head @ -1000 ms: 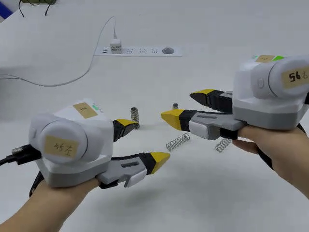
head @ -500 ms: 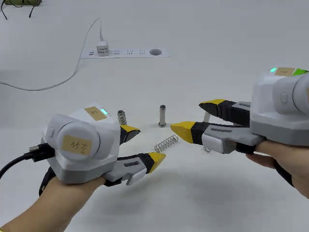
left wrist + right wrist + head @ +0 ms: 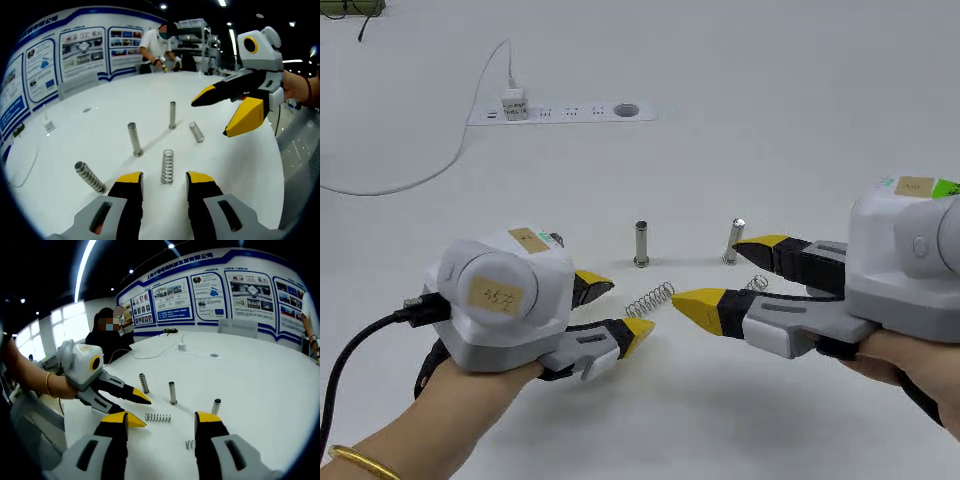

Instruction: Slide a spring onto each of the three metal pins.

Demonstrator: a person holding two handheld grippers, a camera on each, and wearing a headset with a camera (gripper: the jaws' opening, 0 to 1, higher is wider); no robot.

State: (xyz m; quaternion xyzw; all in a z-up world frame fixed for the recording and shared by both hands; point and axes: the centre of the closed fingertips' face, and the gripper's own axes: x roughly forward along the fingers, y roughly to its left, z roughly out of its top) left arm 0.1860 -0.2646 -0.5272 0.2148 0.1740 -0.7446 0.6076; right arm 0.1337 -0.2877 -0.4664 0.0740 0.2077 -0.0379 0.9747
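My left gripper (image 3: 623, 305) and right gripper (image 3: 710, 270) both gape wide, empty, either side of a loose spring (image 3: 650, 298) lying on the desk (image 3: 790, 130).

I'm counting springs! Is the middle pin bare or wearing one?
Bare: the middle silver metal pin is smooth, no coils; a loose wire spring lies nearby.

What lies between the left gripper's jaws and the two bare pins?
One loose spring, lying flat just ahead of the jaws, in the left gripper view.
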